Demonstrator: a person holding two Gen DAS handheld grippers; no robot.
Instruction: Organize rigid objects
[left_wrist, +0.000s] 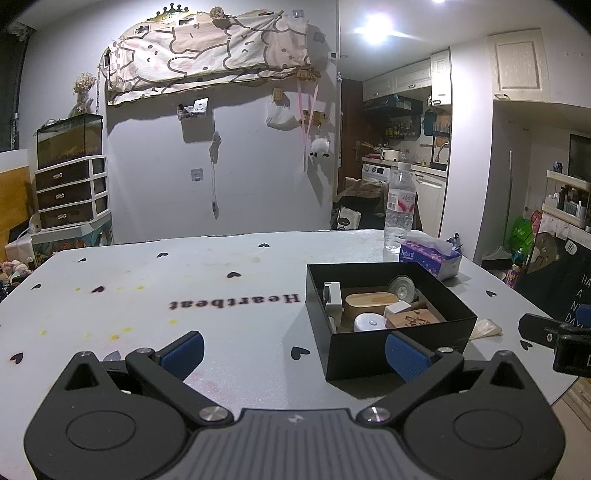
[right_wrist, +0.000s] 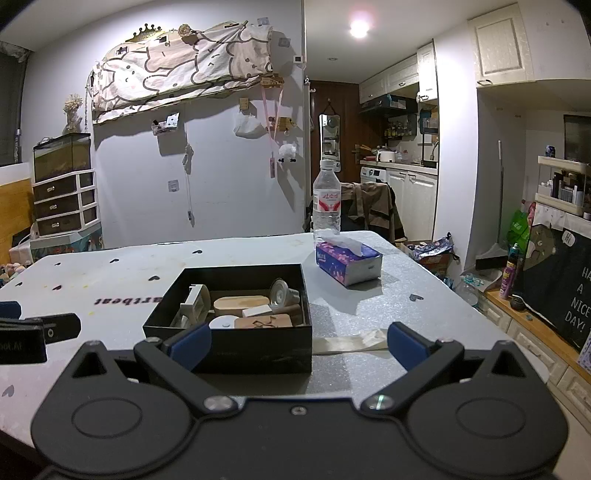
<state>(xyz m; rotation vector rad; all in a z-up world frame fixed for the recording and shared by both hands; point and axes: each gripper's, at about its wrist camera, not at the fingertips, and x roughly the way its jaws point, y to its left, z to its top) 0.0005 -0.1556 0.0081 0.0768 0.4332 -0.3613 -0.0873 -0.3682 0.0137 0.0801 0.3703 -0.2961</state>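
Left tongs (left_wrist: 293, 352) and right tongs (right_wrist: 299, 347) both spread, empty, black box (right_wrist: 236, 341) just ahead, between them.

Bare tabletop (left_wrist: 155, 295) left of black box (left_wrist: 388, 354)

an open, square black cardboard box (right_wrist: 236, 336) sits flat on the desk, packed with rigid things: an oval light-wood lid (right_wrist: 240, 304), a white round puck (right_wrist: 223, 322), a white plastic bracket (right_wrist: 195, 301), and a tilted grey disc (right_wrist: 279, 292).
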